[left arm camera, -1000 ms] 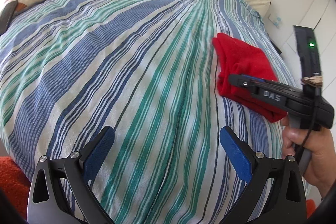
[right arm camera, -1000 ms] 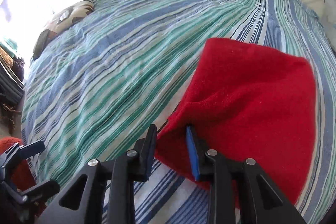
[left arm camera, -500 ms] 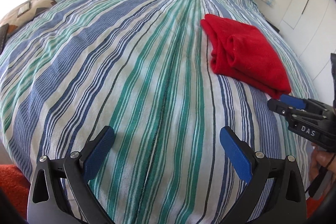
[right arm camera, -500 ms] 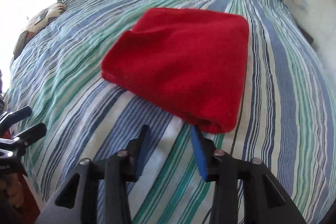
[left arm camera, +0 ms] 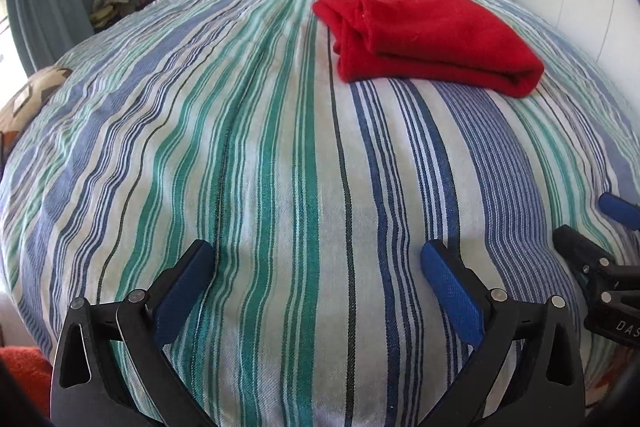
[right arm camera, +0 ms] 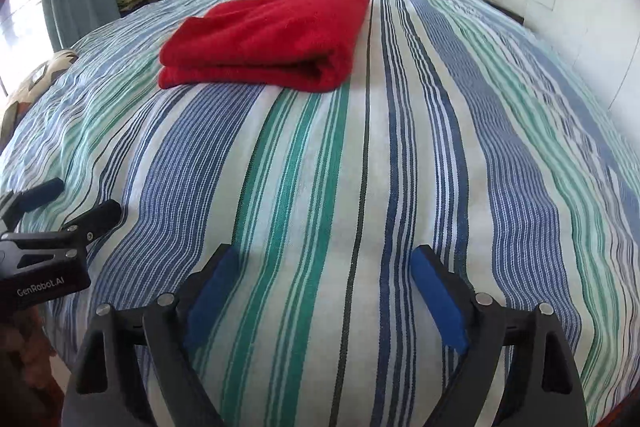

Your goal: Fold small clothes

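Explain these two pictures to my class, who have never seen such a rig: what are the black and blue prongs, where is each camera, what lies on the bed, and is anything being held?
There is no robot here. A person holds a hand-held grasping tool in each hand, and each tool carries a wide-angle camera looking forward along its two fingers.

The left wrist picture shows the left tool at the bottom, with the right tool peeking in at the right edge. The right wrist picture shows the right tool, with the left one at its left edge.

The black arms tipped with blue pads are the fingers. On the striped bedspread lies a folded red garment, well beyond both tools.

Nothing is held. Both tools stand open over bare bedspread; the right one's jaws have just been opening, with nothing between them.
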`<state>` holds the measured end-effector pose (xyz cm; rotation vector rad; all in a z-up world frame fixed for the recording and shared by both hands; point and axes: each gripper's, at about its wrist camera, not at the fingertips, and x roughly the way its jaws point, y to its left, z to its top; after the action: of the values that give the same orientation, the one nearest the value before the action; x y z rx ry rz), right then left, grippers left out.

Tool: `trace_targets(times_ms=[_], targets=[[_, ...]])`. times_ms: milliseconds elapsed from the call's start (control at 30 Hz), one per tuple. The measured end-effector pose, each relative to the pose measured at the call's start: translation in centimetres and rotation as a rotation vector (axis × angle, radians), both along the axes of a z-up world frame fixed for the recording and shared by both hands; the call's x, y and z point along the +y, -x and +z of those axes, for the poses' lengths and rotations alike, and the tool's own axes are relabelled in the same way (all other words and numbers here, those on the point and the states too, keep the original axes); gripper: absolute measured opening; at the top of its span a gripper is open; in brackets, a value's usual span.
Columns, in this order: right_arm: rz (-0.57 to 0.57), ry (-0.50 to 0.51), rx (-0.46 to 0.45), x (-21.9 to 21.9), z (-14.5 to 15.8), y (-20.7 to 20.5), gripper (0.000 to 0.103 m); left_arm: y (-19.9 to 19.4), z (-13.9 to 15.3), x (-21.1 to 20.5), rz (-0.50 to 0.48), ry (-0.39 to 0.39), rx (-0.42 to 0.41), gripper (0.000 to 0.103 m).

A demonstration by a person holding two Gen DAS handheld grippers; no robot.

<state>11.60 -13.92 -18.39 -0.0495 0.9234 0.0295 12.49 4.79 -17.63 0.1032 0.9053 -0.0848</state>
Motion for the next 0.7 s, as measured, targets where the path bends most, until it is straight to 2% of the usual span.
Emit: trace_targets(times_ms=[100, 200, 700], targets=[[-0.007, 0.007, -0.006, 0.06, -0.31, -0.28, 0.095, -0.23, -0.10, 0.21, 0.003, 0.016, 0.015, 0.102], [-0.013, 0.017, -0.011, 0.17, -0.61, -0.52, 0.098, -0.15, -0.16, -0.01, -0.005, -0.001, 0.015, 0.102], [-0.025, 0.038, 0.008, 0.20, -1.02, -0.46, 0.102, -0.19, -0.40, -0.25, -0.010, -0.013, 0.018, 0.102]])
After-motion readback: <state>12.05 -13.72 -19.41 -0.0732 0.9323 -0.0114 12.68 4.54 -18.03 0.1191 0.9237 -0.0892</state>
